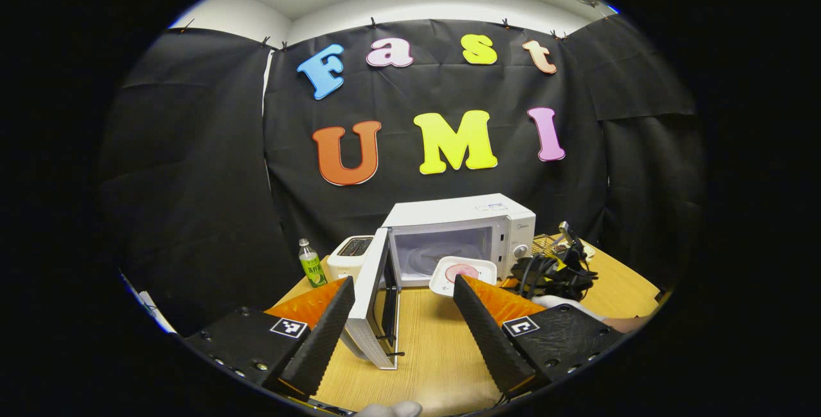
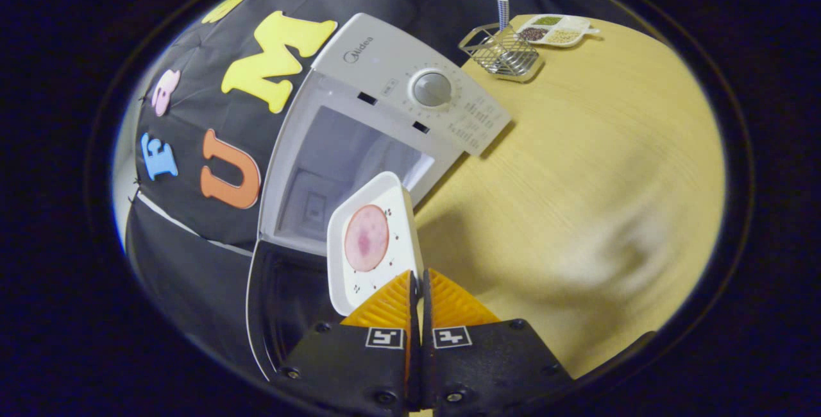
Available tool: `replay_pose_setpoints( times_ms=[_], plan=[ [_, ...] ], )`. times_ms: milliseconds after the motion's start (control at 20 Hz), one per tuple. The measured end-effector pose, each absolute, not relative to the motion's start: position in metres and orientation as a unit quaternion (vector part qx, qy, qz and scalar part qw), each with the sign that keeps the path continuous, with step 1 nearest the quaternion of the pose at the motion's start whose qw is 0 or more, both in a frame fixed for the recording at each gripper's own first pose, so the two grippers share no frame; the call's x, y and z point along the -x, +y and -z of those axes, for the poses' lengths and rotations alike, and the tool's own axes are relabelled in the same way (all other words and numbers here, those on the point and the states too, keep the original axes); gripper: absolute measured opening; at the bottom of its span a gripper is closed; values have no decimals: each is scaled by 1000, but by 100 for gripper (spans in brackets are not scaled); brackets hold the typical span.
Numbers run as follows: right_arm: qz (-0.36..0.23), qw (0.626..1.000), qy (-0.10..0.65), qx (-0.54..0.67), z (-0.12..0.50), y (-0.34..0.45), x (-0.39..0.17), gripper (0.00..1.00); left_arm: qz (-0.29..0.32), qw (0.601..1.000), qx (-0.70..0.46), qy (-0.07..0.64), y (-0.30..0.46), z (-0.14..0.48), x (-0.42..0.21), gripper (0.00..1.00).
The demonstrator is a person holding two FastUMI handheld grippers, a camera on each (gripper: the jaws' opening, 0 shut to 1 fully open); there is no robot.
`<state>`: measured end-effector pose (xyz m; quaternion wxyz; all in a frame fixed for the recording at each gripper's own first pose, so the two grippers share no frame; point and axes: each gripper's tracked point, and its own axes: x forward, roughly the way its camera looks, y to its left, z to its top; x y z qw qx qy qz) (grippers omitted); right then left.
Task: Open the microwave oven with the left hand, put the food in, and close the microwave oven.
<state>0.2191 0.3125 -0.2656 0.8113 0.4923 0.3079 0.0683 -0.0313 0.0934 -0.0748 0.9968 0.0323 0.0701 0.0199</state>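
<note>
On counter: microwave (image 1: pixel 462 231), door (image 1: pixel 372 295) swung open toward left tool's side, cavity bare.
Tray (image 2: pixel 375 240): white, one round pink slice (image 2: pixel 367 237) on it; long axis points into cavity, far end at opening.
Right tool (image 2: pixel 420 295): clenched on tray's near rim.
Left tool (image 1: pixel 403 314): released, fingers apart, beside door.
Left gripper view extras: bottle (image 1: pixel 312 264), toaster (image 1: pixel 349 255).
Right gripper view extras: wire basket (image 2: pixel 503 51), divided dish (image 2: pixel 557 29) of grains.

The microwave oven (image 2: pixel 391 83) bears the brand "Midea" on its front.
</note>
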Motion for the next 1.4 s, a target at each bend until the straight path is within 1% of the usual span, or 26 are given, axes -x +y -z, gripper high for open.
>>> replay_pose_setpoints(
  times_ms=[100, 200, 300, 350, 400, 450, 500, 550, 700, 850, 900, 1000, 1050, 1100, 1150, 1200, 1250, 1300, 1350, 1400],
  plan=[
    [-45, 806, 289, -514, 269, 328, -244, 3, -23, 996, -49, 71, 96, 82, 27, 95],
    [-7, 805, 270, -528, 275, 335, -268, 4, -24, 996, -47, 75, 98, 89, 24, 95],
    [30, 819, 253, -514, 279, 338, -287, 3, -28, 995, -39, 89, 100, 101, 25, 95],
    [37, 820, 244, -516, 278, 343, -296, 4, -31, 994, -40, 93, 104, 104, 27, 95],
    [33, 812, 239, -531, 274, 351, -306, 4, -31, 994, -44, 95, 107, 106, 28, 95],
    [30, 807, 235, -540, 274, 359, -316, 0, -34, 993, -48, 98, 111, 109, 29, 95],
    [36, 806, 235, -542, 276, 361, -324, 0, -38, 993, -50, 104, 115, 113, 29, 95],
    [46, 807, 232, -541, 277, 361, -333, 4, -43, 992, -49, 112, 120, 118, 28, 95],
    [71, 818, 220, -526, 280, 357, -354, 4, -58, 990, -45, 119, 131, 123, 25, 95],
    [71, 823, 223, -518, 285, 366, -371, 4, -65, 989, -47, 122, 136, 124, 22, 95],
    [69, 823, 228, -516, 289, 368, -374, 4, -66, 989, -50, 120, 137, 122, 22, 95],
    [53, 817, 214, -533, 282, 372, -380, 8, -68, 989, -58, 117, 138, 118, 21, 95],
    [53, 819, 213, -531, 281, 369, -378, 12, -68, 989, -60, 117, 139, 117, 21, 95],
    [52, 826, 208, -521, 277, 366, -378, 12, -67, 989, -59, 117, 139, 118, 21, 95],
    [48, 835, 202, -509, 271, 364, -376, 24, -66, 990, -58, 114, 137, 115, 22, 95],
    [43, 845, 196, -496, 263, 359, -372, 27, -67, 990, -59, 109, 138, 113, 22, 95],
    [39, 856, 189, -480, 257, 357, -366, 60, -69, 990, -58, 105, 139, 112, 22, 95],
    [33, 862, 184, -471, 251, 354, -361, 56, -70, 991, -55, 105, 139, 111, 23, 95],
    [25, 869, 177, -461, 243, 350, -357, 80, -70, 991, -50, 103, 139, 111, 24, 95],
    [13, 877, 173, -449, 235, 348, -351, 84, -71, 991, -46, 100, 140, 110, 25, 95]
  ],
)
